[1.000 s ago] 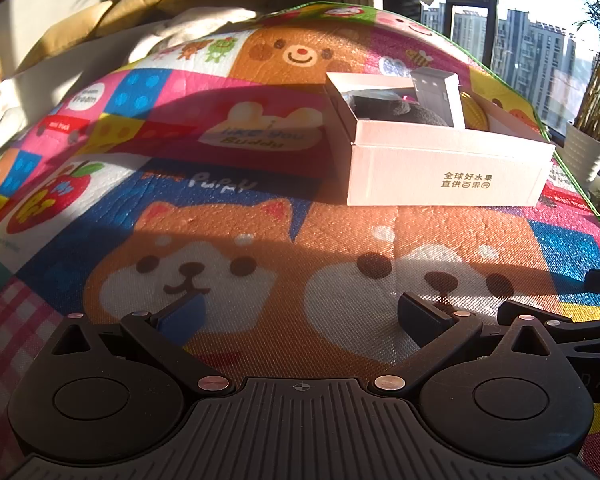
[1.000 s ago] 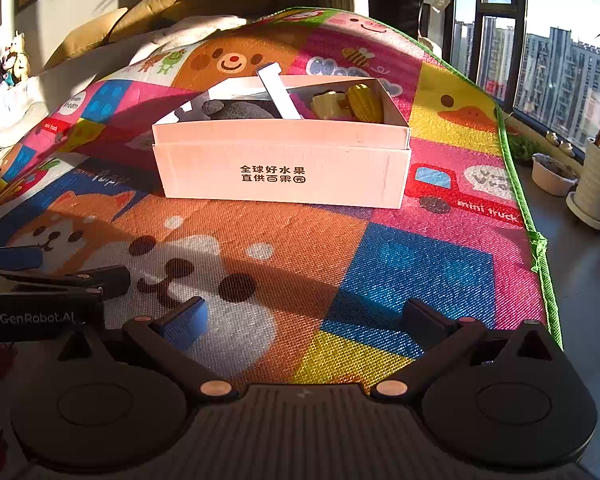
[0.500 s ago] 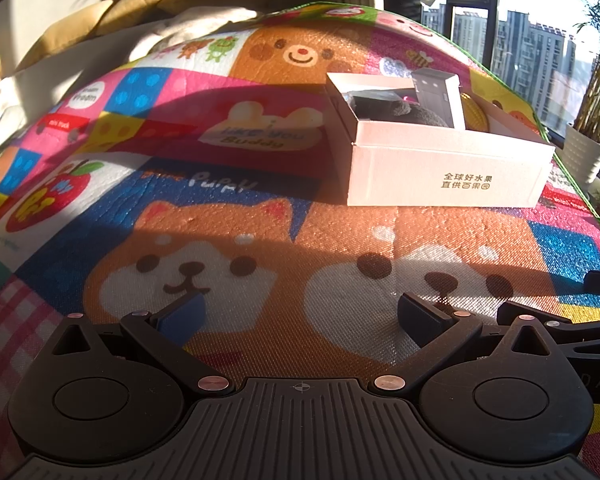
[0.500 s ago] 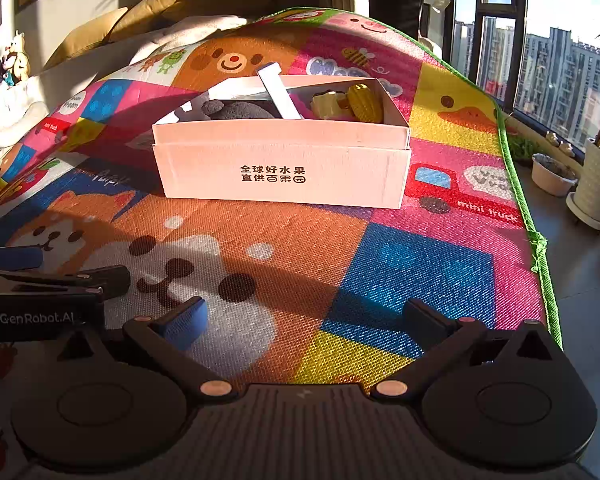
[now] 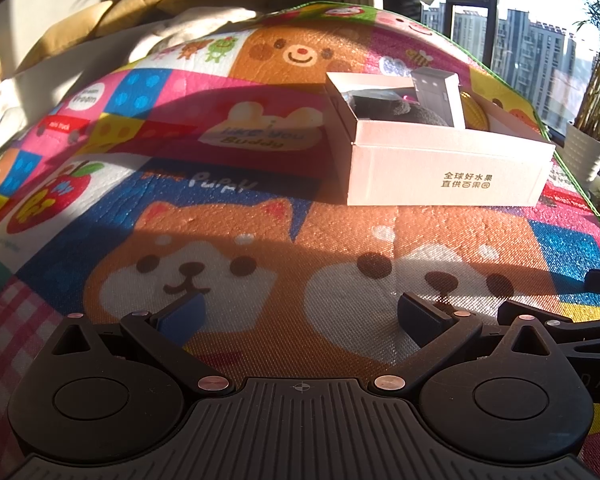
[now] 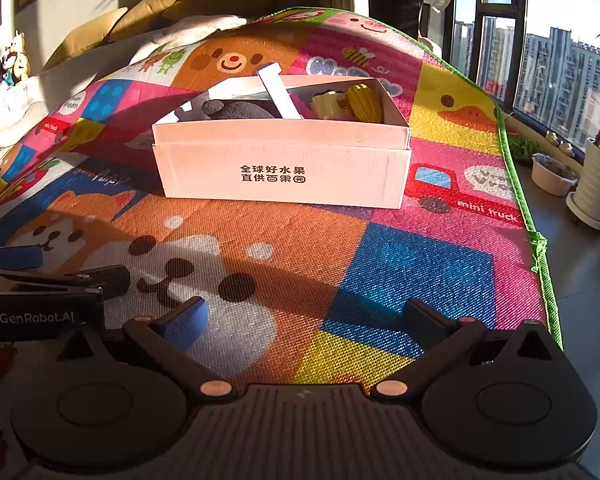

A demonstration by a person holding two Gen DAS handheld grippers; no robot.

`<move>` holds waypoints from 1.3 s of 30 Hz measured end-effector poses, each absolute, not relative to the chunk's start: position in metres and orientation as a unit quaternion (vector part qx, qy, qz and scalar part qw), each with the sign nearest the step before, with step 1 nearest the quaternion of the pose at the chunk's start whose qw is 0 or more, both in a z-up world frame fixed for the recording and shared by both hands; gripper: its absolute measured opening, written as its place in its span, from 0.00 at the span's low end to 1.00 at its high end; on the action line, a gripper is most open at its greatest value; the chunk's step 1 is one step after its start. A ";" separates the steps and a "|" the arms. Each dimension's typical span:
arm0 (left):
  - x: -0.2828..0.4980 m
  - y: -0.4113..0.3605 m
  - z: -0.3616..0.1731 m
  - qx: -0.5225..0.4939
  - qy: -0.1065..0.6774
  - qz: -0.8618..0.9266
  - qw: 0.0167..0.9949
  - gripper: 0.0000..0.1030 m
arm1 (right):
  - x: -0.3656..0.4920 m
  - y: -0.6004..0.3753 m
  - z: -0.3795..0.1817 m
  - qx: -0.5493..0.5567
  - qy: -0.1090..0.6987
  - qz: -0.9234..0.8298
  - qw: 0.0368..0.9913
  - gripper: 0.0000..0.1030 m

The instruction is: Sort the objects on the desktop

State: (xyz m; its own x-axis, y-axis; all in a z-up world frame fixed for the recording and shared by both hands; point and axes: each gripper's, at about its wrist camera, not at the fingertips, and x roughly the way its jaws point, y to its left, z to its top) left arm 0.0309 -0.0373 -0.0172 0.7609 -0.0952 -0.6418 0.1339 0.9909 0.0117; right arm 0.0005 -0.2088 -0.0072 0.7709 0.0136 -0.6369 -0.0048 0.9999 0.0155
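Since every item seems gathered inside the far white box (image 6: 284, 168), both the left gripper (image 5: 300, 316) and right gripper (image 6: 306, 320) are held wide apart, empty, low over the play mat (image 6: 400, 264); rest is judged best.

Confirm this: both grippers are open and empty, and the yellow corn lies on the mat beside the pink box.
Not quite. The yellow corn lies inside the pink box, as the right wrist view shows. The left gripper and right gripper are open and empty.
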 end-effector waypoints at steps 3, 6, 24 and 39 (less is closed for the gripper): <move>0.031 -0.036 -0.017 0.028 0.340 -0.061 0.938 1.00 | 0.000 -0.208 -0.007 0.007 0.338 0.005 0.941 1.00; 0.031 -0.036 -0.017 0.028 0.340 -0.061 0.938 1.00 | 0.000 -0.209 -0.007 0.007 0.338 0.005 0.941 1.00; 0.032 -0.037 -0.018 0.029 0.340 -0.061 0.938 1.00 | 0.000 -0.209 -0.007 0.007 0.338 0.005 0.941 1.00; 0.031 -0.030 -0.012 0.029 0.371 -0.057 0.926 1.00 | 0.001 -0.209 -0.008 0.005 0.338 0.005 0.941 1.00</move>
